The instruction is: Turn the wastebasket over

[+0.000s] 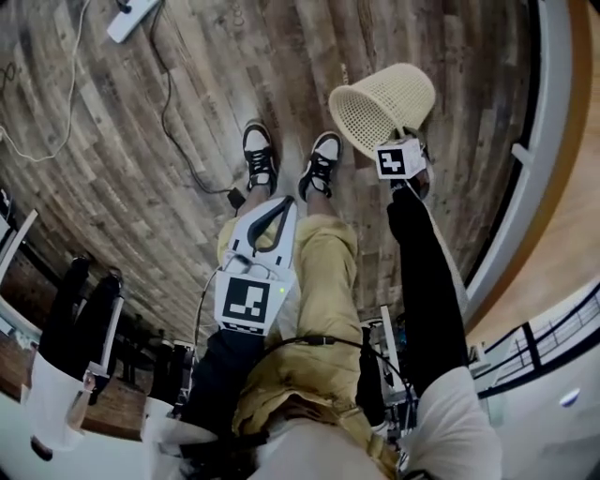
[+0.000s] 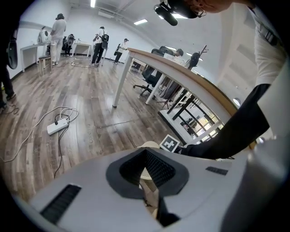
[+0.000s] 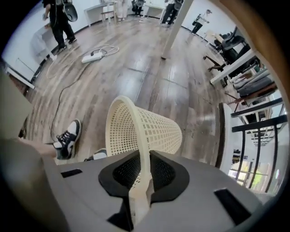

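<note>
Right gripper [image 3: 139,183]: the jaws were clamped on the rim [image 3: 145,149] of the cream lattice wastebasket [image 3: 158,131], and the rim strip ran up between the pads toward 12 o'clock. In the head view this gripper [image 1: 405,141] pointed down at 1 o'clock of the frame. The wastebasket [image 1: 384,98] hung tipped on its side from it, mouth facing 8 o'clock and base toward 2 o'clock. Whether it touched the wooden floor [image 1: 141,141] could not be told.

Left gripper [image 2: 152,195]: the jaws were drawn together with nothing gripped. In the head view it [image 1: 281,208] sat near centre, over the person's tan trousers [image 1: 323,272].

The person's two shoes [image 1: 261,155] stood at 9 o'clock of the basket mouth. A white power strip [image 1: 131,17] lay at 11 o'clock of the frame.
</note>
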Demonstrator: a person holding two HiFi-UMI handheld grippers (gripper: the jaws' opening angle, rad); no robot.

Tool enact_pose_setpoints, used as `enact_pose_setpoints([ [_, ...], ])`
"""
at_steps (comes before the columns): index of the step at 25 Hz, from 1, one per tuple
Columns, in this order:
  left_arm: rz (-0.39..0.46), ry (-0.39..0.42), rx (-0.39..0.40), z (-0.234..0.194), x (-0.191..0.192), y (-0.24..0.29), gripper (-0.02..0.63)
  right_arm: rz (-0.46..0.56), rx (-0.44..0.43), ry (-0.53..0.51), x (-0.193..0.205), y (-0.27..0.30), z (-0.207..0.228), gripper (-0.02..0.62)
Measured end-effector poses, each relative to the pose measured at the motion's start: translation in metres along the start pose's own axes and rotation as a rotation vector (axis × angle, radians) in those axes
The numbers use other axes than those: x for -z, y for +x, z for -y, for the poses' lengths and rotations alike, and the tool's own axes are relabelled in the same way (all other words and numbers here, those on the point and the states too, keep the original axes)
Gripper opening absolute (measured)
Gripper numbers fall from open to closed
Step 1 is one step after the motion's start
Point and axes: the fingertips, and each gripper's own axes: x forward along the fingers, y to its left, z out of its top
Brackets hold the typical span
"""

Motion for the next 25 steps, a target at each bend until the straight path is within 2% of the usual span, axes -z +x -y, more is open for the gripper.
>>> enact_pose_setpoints([
  [6,0.052,0.019,-0.027,-0.001,-0.02,-0.012,0.002,0.144,-0.15,0.033,-0.068,-0.049,-0.061,0.064],
  [10,0.052,0.009,-0.025,-0.008,-0.02,-0.017,0.002,0.229,-0.323,0.202,-0.093,-0.056,-0.103,0.064],
  [15,0.051,-0.013,-0.052,-0.029,-0.011,-0.018,0.002,0.339,-0.603,0.43,-0.142,-0.051,-0.136,0.066],
  [17,0.047,-0.018,-0.061,-0.034,-0.003,-0.019,0.002,0.35,-0.672,0.512,-0.152,-0.044,-0.144,0.066],
  [20,0.038,-0.026,-0.067,-0.042,0.004,-0.02,0.002,0.338,-0.685,0.579,-0.159,-0.032,-0.152,0.066],
  [25,0.036,-0.033,-0.071,-0.05,0.006,-0.019,0.002,0.305,-0.573,0.571,-0.154,-0.016,-0.151,0.066],
])
